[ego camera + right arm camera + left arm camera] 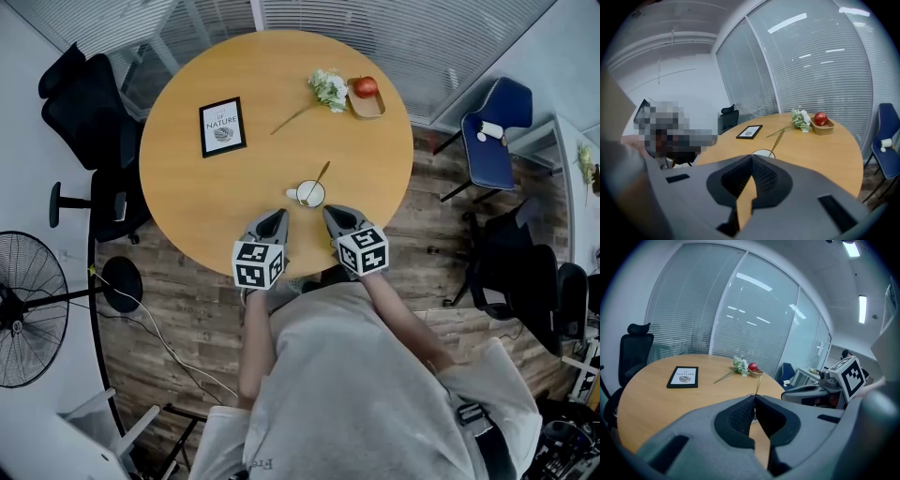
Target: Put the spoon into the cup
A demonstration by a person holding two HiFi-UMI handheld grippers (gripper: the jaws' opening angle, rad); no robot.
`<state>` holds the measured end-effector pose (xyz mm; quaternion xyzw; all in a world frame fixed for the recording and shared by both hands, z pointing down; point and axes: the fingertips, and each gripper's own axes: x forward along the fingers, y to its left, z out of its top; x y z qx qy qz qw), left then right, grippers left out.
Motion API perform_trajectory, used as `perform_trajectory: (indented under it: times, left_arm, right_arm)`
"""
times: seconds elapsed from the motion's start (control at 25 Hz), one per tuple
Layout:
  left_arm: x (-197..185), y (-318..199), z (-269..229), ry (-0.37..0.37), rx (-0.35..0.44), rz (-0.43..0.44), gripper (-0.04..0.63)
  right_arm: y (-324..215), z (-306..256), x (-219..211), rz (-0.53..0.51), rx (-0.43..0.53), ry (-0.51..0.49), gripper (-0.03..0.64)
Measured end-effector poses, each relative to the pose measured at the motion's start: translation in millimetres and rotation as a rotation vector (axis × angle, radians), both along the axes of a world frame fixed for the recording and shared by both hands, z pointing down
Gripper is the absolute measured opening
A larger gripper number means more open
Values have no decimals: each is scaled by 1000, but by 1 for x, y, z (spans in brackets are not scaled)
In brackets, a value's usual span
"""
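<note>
The spoon (317, 180) stands in the white cup (310, 195) with its bowl inside and its thin handle leaning out over the rim toward 1 o'clock. The cup sits on the round wooden table (225, 202), at about 5 o'clock from the table's middle and near the edge by the person (366, 394).

In the left gripper view the jaws hide nearly all of the cup, and only the spoon handle (757, 386) rises above them. In the right gripper view only a slice of the cup's rim (763, 153) and the handle (774, 147) show over the jaws. The spoon's bowl cannot be seen in any view.

The left gripper (278, 217) lies at 7 o'clock from the cup and the right gripper (331, 214) at 5 o'clock. Both are just beside the cup without touching it. Each has its jaws pressed together at the tips, with nothing between them.

Farther across the table, a black picture frame (223, 126) lies flat at 10 o'clock from the centre. A bunch of flowers (328, 89) lies at 1 o'clock with its stem trailing toward the middle. It touches a small wooden tray (370, 108) that holds a red apple (366, 86).

Below the table is a dark plank floor (427, 197). A black office chair (89, 103) stands at 10 o'clock, a blue chair (497, 131) at 3 o'clock, and a standing fan (28, 309) at 8 o'clock, cut off by the frame edge. Glass walls with closed blinds (412, 37) run behind the table.
</note>
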<state>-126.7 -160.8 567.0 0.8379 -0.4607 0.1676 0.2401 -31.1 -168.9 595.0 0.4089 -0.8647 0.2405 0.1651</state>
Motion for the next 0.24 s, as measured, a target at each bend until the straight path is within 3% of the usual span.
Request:
perform_trajectory:
  times: [0.24]
  left_arm:
    - [3,-1,0,-1,4,6,9]
  right_arm:
    - [0,1,4,2,-3,1,-3]
